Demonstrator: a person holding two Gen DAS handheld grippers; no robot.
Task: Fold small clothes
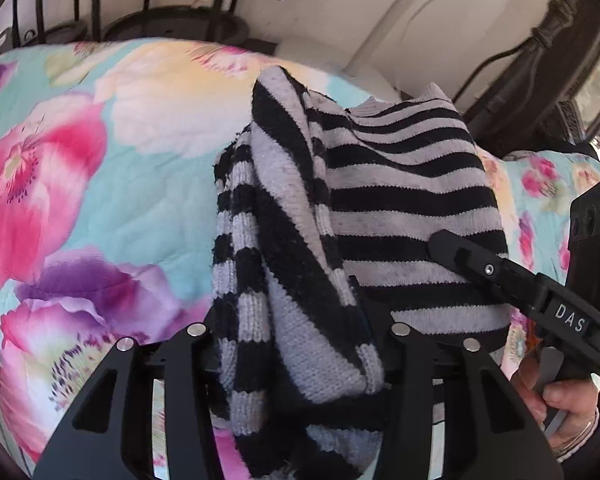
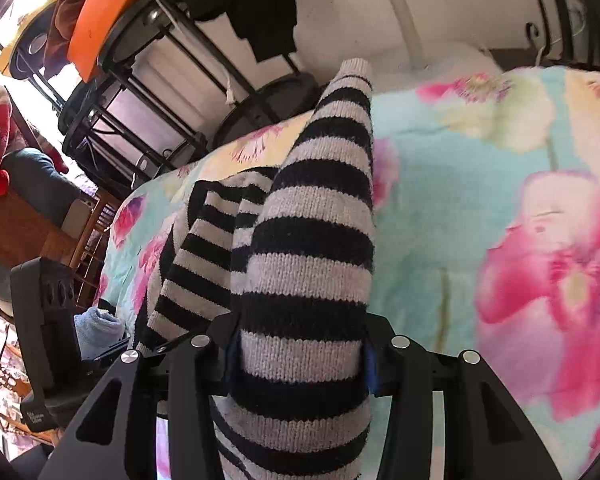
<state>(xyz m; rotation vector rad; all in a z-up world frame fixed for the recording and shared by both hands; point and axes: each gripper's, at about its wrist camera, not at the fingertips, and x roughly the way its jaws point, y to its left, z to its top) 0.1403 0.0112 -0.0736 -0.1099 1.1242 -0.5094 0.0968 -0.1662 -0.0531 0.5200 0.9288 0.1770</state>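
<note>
The left hand-held gripper [image 1: 296, 344] pinches a bunched fold of the striped sweater [image 1: 400, 200], a black-and-grey knit whose gathered edge runs between the jaws and hangs below them. The right hand-held gripper [image 2: 300, 356] likewise clamps the sweater [image 2: 312, 240], with a striped, sleeve-like length of it pressed between the blue-lined jaws and rising away from them toward the far edge of the bed. In the left wrist view the right tool's black finger [image 1: 500, 272] lies across the lower right of the sweater's flat body, and the person's hand [image 1: 556, 396] grips the handle at the frame's right edge. The rest of the sweater drapes from both grips onto the floral quilt [image 1: 100, 184], its body partly spread and its lower hem showing as a dark curved edge near the right tool. The quilt lies open to the left of the sweater in the left wrist view and to the right of it in the right wrist view [image 2: 480, 200], a wide stretch of bare flowered cloth. Beyond the far edge of the bed stand a black metal rack [image 2: 140, 112] with an orange thing on top and a pale wall [image 1: 380, 8]. A light blue cloth [image 2: 96, 328] lies just beside the bed's near left edge.
</note>
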